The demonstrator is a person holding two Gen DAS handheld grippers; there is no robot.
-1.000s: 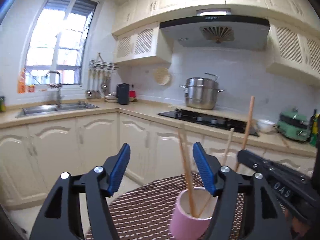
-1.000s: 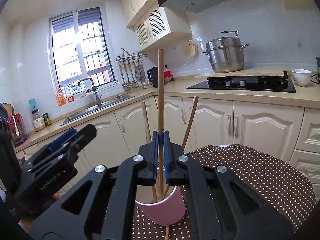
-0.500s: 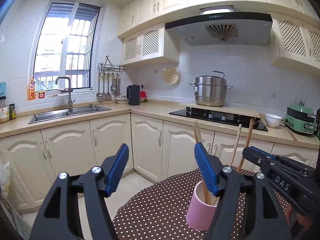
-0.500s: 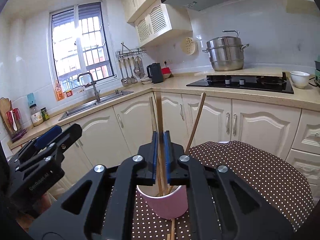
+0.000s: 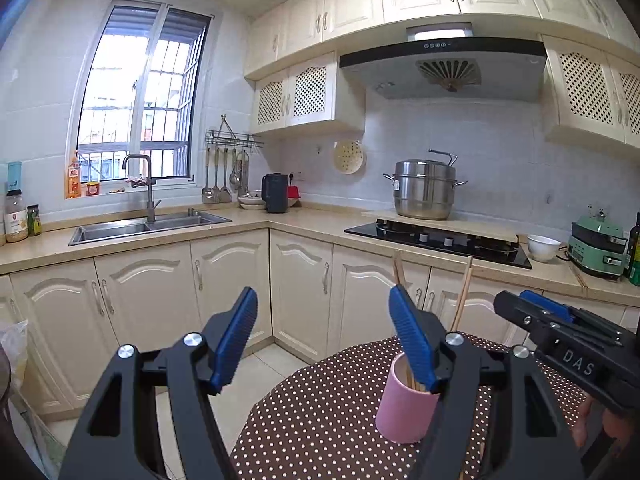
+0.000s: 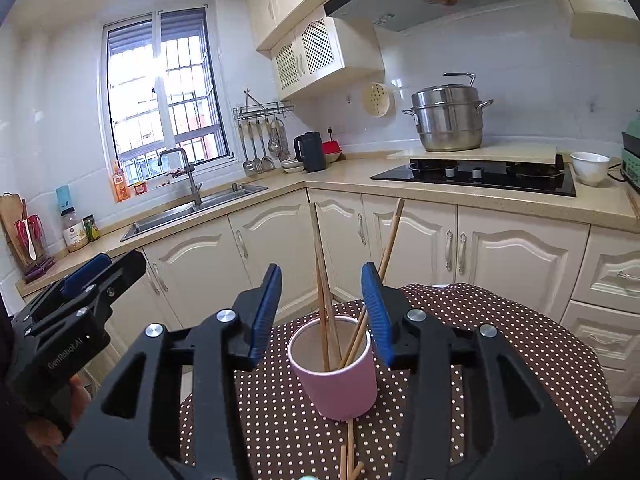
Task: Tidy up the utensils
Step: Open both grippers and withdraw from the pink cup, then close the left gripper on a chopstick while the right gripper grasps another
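Observation:
A pink cup (image 6: 334,376) stands on a brown polka-dot table (image 6: 520,344) and holds several wooden chopsticks (image 6: 322,280) that stand upright or lean. More chopsticks (image 6: 348,452) lie on the table in front of the cup. My right gripper (image 6: 322,312) is open, with its jaws either side of the standing chopsticks just above the cup rim. My left gripper (image 5: 322,340) is open and empty, left of the cup (image 5: 404,404). The right gripper (image 5: 568,344) shows at the right of the left wrist view, and the left gripper (image 6: 76,308) at the left of the right wrist view.
Cream kitchen cabinets (image 5: 224,280) run behind the table. A sink (image 5: 148,228) lies at the left, and a black hob (image 5: 436,240) with a steel pot (image 5: 424,190) at the right. A white bowl (image 6: 590,166) sits on the counter.
My right gripper lowered its chopstick into the cup and opened, letting it go. My left gripper drew back and to the left of the cup.

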